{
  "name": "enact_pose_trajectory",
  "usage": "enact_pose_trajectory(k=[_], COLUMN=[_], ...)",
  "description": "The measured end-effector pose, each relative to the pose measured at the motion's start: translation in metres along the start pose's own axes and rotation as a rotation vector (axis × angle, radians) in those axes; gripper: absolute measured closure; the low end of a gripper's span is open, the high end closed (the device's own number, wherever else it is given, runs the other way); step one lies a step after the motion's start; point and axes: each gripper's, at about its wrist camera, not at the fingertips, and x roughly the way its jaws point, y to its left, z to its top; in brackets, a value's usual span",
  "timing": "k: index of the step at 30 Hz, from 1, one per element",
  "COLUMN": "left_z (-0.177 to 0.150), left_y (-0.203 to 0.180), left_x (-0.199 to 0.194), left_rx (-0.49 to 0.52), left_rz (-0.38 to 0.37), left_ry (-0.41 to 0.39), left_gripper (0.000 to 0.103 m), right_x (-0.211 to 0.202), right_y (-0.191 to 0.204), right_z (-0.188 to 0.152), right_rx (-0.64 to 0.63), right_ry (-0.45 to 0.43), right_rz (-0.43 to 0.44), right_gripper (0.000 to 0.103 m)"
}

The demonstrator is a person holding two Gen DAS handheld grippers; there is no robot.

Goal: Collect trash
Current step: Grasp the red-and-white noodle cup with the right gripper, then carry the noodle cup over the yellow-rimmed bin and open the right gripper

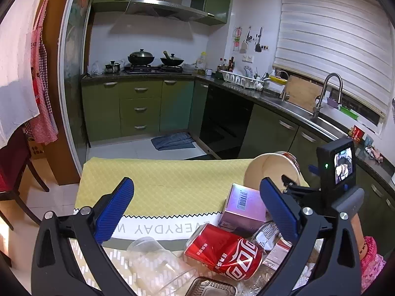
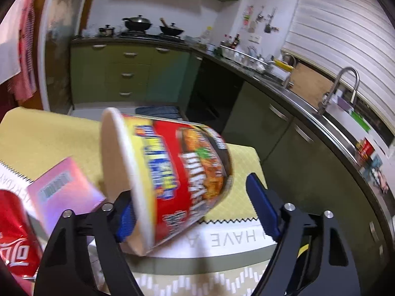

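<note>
Noodle cup (image 2: 170, 172): tipped on its side between the fingers of my right tongs (image 2: 195, 209), mouth facing left, over the yellow cloth (image 2: 37, 138) at the table's right. My left finger (image 2: 124, 219) lay against the rim; the right finger (image 2: 261, 207) stood apart from the cup wall, so the jaws were spread and not pinching. The picture was blurred there.

Pink box (image 1: 243, 203): just left of the cup, on the cloth's printed border.

Red can (image 1: 223, 251): dented, lying on its side, nearer than the box.

Clear plastic cup (image 1: 153, 259): on its side, left of the can.

Dark tray (image 1: 211, 287): nearest edge, partly cut off.

Left tongs (image 1: 197, 204): spread wide, pinching nothing, above the can and box.

Far: green kitchen cabinets (image 1: 140, 106), sink tap (image 1: 328, 91) at right.
</note>
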Motion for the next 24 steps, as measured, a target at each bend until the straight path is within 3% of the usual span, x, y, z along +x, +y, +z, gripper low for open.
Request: enact_pose_trajectory(k=[2,8,10,12,13,20,24], left_z=[-0.002,-0.004,-0.005,-0.005,-0.005,-0.007,-0.008], left_y=[-0.001,-0.008,-0.011,-0.011,-0.011,-0.014,-0.016], left_x=[0.001,0.002,0.002,0.002,0.002,0.004,0.003], left_rx=[0.002,0.02,0.026,0.028,0.028,0.036,0.042], left_rz=[-0.004,-0.015,-0.015,-0.017,-0.019,-0.026,-0.04], left_ry=[0.006,0.013,0.012,0.014,0.015,0.019,0.02], left_gripper=[0.006,0.006,0.006,0.006,0.006,0.006,0.006], right_x=[0.007,0.022,0.034,0.041,0.045,0.045,0.027], right_y=[-0.01,-0.038,-0.043,-0.047,-0.05,-0.077,-0.115], right_z=[0.001,0.007,0.008,0.009,0.009,0.009,0.013], right_rx=[0.025,0.065,0.075,0.085,0.093,0.183,0.23], right_ry=[0.002,0.019,0.049,0.062,0.062,0.12,0.169], right_rz=[-0.013,0.008,0.044,0.051,0.057,0.188,0.278], right_gripper=[0.028,0.047,0.06,0.092,0.096,0.1,0.1])
